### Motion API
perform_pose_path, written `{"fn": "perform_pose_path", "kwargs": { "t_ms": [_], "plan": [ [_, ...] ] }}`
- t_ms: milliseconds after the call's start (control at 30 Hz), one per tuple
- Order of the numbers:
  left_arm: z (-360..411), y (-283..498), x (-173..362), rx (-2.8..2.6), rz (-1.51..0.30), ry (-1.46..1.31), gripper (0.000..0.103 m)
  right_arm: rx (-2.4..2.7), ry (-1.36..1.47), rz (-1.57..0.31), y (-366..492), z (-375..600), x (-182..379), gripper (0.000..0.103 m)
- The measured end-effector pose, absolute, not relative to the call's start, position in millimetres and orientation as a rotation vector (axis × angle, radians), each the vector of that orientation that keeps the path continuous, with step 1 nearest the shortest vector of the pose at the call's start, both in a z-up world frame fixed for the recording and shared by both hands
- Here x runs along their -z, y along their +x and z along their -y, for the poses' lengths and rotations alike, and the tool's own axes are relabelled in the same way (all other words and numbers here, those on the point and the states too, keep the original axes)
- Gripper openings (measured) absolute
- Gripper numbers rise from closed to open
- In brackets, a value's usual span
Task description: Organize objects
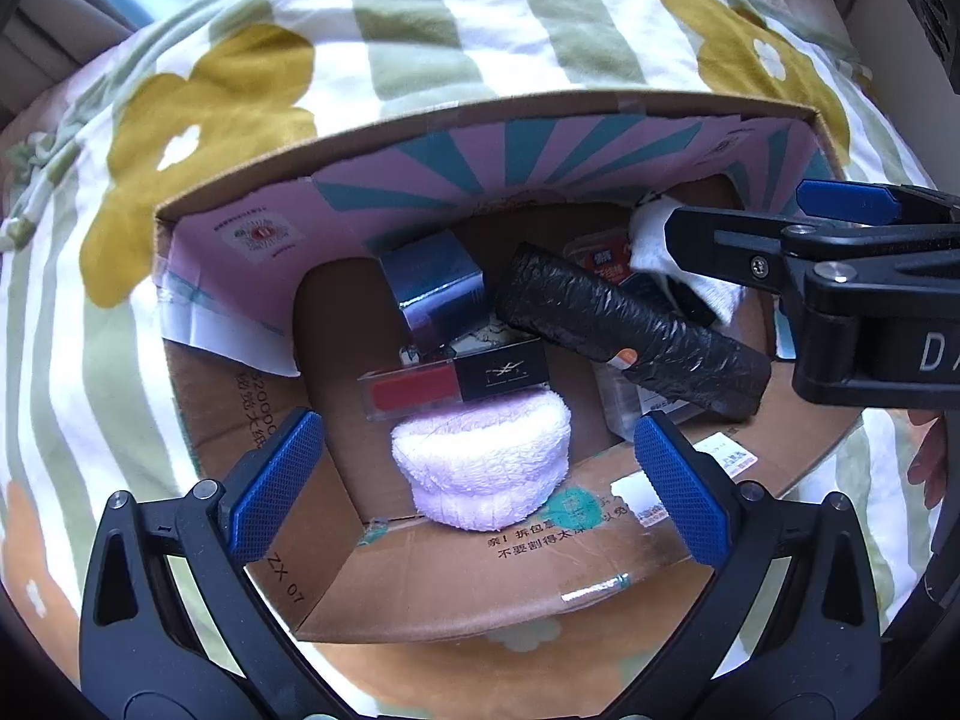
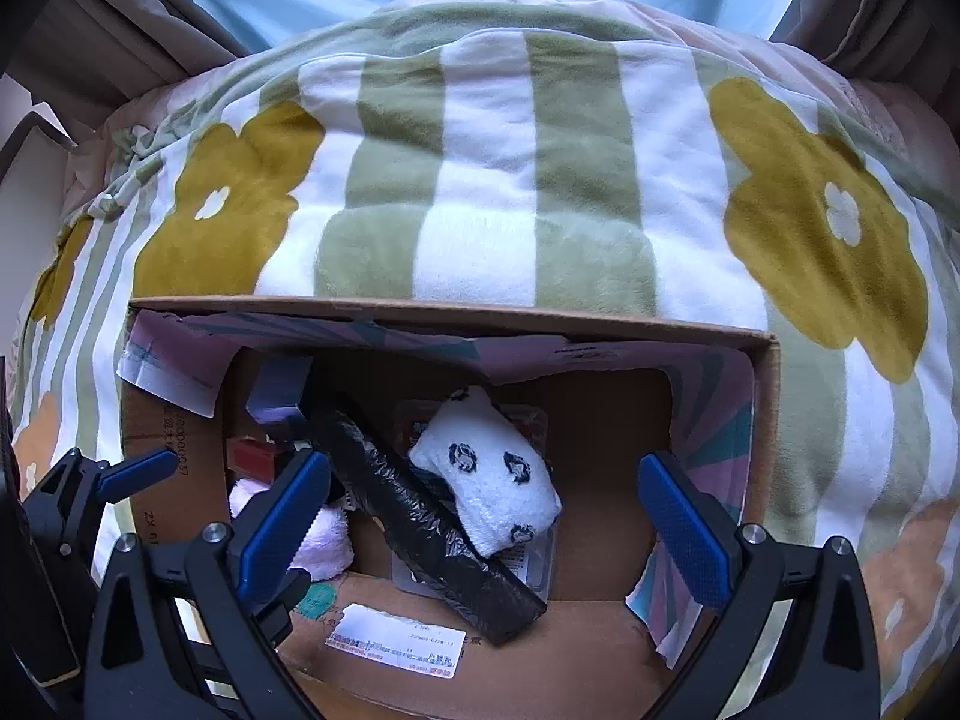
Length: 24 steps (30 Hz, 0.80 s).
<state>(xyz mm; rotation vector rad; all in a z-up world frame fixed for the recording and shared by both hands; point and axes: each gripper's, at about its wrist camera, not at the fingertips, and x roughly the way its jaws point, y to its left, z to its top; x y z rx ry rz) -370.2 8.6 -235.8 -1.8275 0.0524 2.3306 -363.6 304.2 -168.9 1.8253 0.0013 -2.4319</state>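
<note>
An open cardboard box (image 1: 420, 594) (image 2: 540, 660) lies on a flowered blanket. Inside lie a pink fluffy puff (image 1: 483, 468) (image 2: 327, 540), a red and black lipstick box (image 1: 456, 381), a shiny blue box (image 1: 435, 282) (image 2: 279, 393), a black roll of bags (image 1: 630, 330) (image 2: 426, 516) and a white panda-print sock (image 2: 489, 474) (image 1: 651, 240). My left gripper (image 1: 480, 474) is open and empty above the puff. My right gripper (image 2: 486, 516) is open and empty above the sock and roll; it also shows in the left wrist view (image 1: 744, 228).
The green, white and yellow flowered blanket (image 2: 480, 180) (image 1: 210, 120) surrounds the box. Flat snack packets (image 1: 600, 258) lie under the roll. Curtains (image 2: 120, 30) hang behind. A white shipping label (image 2: 396, 639) sits on the near flap.
</note>
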Motion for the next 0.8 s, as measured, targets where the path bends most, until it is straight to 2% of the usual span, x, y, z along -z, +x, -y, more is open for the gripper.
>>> {"fn": "perform_pose_path", "kwargs": {
  "t_ms": [433, 633, 800],
  "plan": [
    [-1, -344, 129, -2.466, -0.016, -1.671, 0.103, 2.555, 1.654, -0.016, -321, -294, 56, 0.102],
    [15, -302, 73, -2.548, 0.054, -1.608, 0.103, 2.615, 1.565, -0.016, -277, -290, 0, 0.102],
    [26, -259, 39, -2.602, 0.099, -1.563, 0.103, 2.655, 1.526, -0.025, -237, -291, -26, 0.102]
  ]
}}
